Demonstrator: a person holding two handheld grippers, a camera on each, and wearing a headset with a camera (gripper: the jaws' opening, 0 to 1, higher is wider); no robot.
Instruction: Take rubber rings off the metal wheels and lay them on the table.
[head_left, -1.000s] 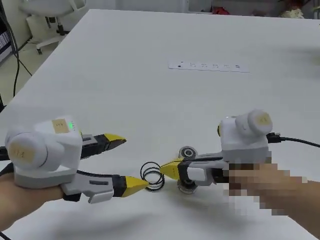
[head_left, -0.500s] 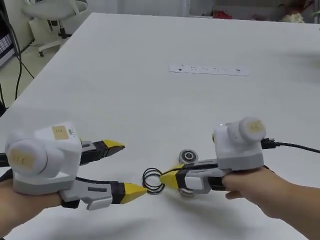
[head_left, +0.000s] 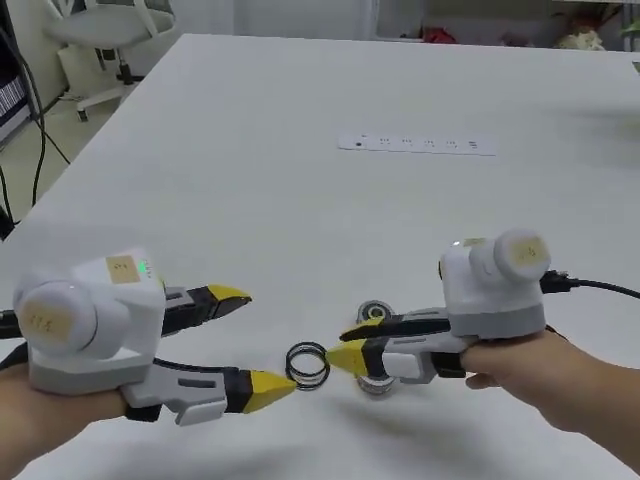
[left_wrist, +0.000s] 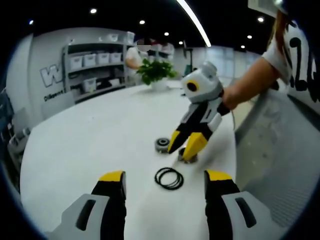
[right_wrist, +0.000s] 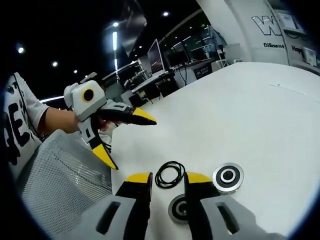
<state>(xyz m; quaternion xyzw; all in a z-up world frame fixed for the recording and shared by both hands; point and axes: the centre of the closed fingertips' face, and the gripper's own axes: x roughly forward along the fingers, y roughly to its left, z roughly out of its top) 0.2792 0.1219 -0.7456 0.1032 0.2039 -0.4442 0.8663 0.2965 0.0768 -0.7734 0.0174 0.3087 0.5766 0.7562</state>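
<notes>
Pulled rings (head_left: 307, 362) lie near the desk's (head_left: 300, 200) front edge. Left gripper (head_left: 263, 340) gapes wide. Right gripper (head_left: 342, 347) is narrowly apart astride a wheel (right_wrist: 176, 207), grip unclear. Second wheel (head_left: 375, 313) sits behind. Next, likely: steady wheel, strip any remaining ring.

The left hand-held gripper (head_left: 268, 338) is pointing toward the right one with jaws spread wide; the right hand-held gripper (head_left: 342, 345) is facing it, jaws only narrowly parted.
</notes>
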